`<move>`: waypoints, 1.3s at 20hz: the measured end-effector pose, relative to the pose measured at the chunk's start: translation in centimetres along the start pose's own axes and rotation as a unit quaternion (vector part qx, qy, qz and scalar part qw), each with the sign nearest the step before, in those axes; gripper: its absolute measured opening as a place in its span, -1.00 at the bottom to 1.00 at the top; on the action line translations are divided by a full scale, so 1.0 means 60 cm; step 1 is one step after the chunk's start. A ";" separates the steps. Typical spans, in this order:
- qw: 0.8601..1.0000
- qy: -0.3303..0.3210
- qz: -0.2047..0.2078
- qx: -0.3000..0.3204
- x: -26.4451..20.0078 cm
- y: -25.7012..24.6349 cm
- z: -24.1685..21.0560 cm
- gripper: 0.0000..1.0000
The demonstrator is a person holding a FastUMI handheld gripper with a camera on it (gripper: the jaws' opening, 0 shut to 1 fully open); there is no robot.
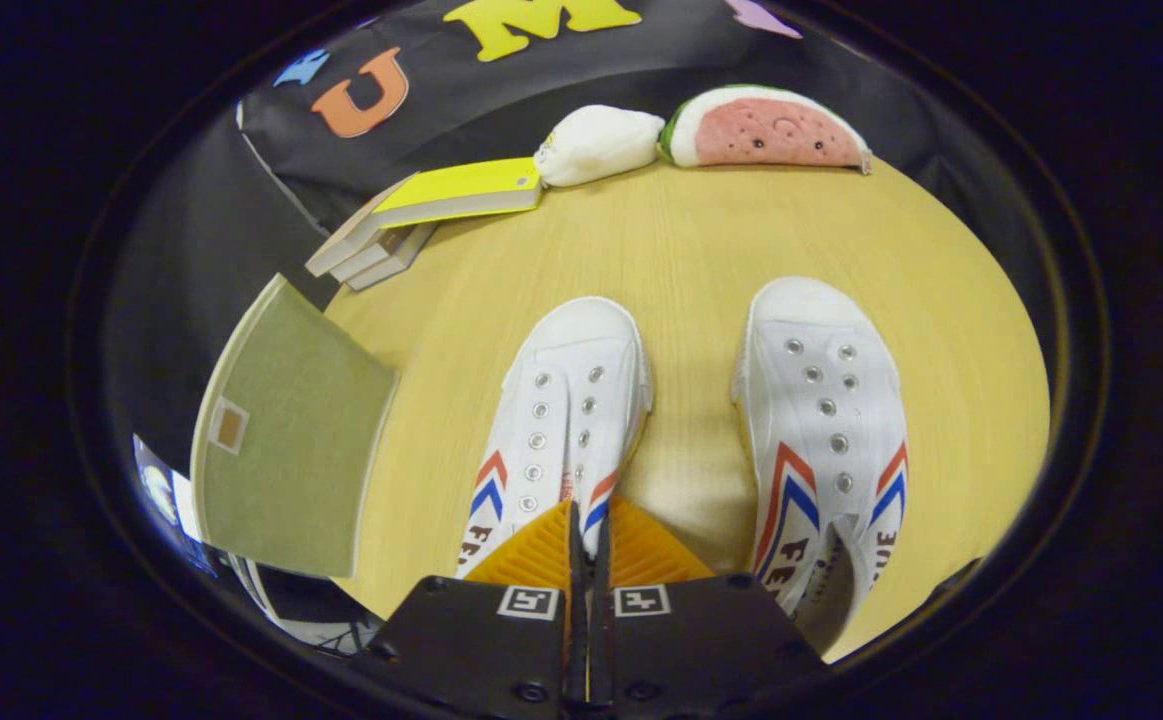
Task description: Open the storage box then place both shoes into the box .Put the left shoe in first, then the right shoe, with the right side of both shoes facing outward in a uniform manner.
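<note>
Two white canvas shoes with red and blue stripes lie side by side on the wooden table, toes pointing away from me. My gripper sits over the heel end of the left shoe. Its orange fingers are pressed together on the right side wall of that shoe's opening, and they hide the heel. The right shoe lies just to the right of the fingers, untouched. Left of the shoes, the storage box's olive-green lid stands raised, and a bit of the box shows below it.
A stack of books with a yellow cover lies at the table's far left edge. A white plush and a watermelon-slice plush rest at the far edge against the black cloth wall. Bare tabletop lies beyond the shoes' toes.
</note>
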State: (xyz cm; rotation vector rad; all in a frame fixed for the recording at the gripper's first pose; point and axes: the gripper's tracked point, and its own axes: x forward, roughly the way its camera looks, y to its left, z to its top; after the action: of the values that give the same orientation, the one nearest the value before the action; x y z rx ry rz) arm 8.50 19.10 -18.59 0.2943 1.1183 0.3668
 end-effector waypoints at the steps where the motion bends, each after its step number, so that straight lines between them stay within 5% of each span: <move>1: 1.000 -0.008 0.014 0.018 -0.003 0.004 0.005 -0.88; 9: 0.995 -0.062 0.063 0.047 -0.084 0.101 0.047 -0.89; 18: 0.992 -0.112 0.054 -0.006 -0.250 0.386 0.090 -0.89; 26: 0.994 -0.071 0.067 -0.040 -0.166 0.629 0.046 -0.89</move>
State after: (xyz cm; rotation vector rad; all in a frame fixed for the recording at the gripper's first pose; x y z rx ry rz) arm 1.96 48.77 6.07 0.3210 0.9436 0.5009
